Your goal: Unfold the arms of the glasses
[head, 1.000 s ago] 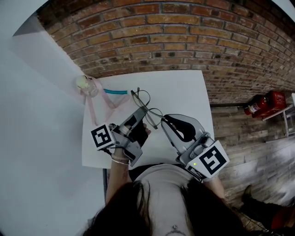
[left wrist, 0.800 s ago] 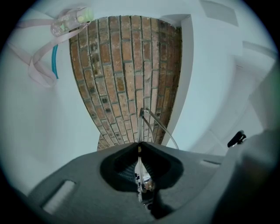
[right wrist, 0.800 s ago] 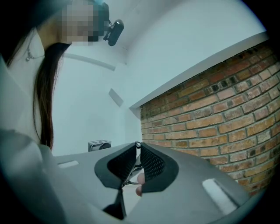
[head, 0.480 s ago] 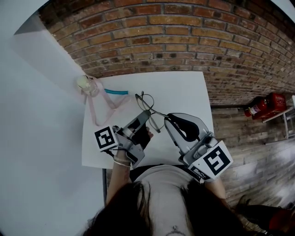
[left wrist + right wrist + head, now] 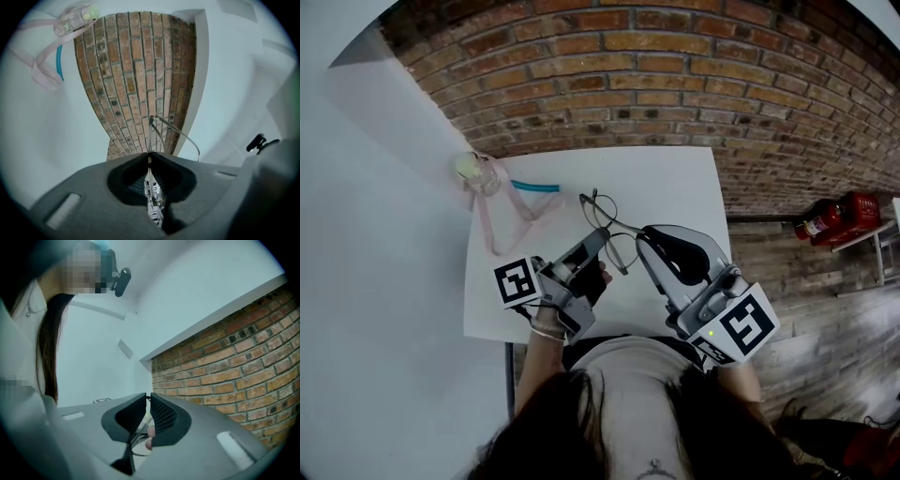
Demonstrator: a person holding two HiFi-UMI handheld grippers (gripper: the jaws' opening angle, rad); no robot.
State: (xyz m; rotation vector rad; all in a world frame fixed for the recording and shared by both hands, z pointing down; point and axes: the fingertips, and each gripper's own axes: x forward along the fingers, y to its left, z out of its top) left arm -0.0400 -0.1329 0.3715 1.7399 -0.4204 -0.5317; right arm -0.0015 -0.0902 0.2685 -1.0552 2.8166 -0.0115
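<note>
Thin wire-framed glasses [image 5: 607, 225] hang above the white table [image 5: 675, 183], held between both grippers. My left gripper [image 5: 598, 238] comes in from the lower left and is shut on the frame; in the left gripper view the wire [image 5: 161, 127] sticks up out of the closed jaws of that gripper [image 5: 149, 159]. My right gripper [image 5: 643, 234] reaches in from the lower right, shut on one thin arm of the glasses. In the right gripper view its jaws [image 5: 147, 398] are pressed together and part of the glasses [image 5: 138, 442] shows below them.
A small clear bottle [image 5: 473, 169] on a pink strap [image 5: 492, 225] lies at the table's far left corner, beside a teal strip [image 5: 534, 186]. A brick wall [image 5: 675, 75] lies beyond the table. A red fire extinguisher [image 5: 834, 217] stands at the right.
Both grippers and the glasses have shifted slightly to the right and away from me. The right gripper's tip has moved away from the left one, drawing the arm outward.
</note>
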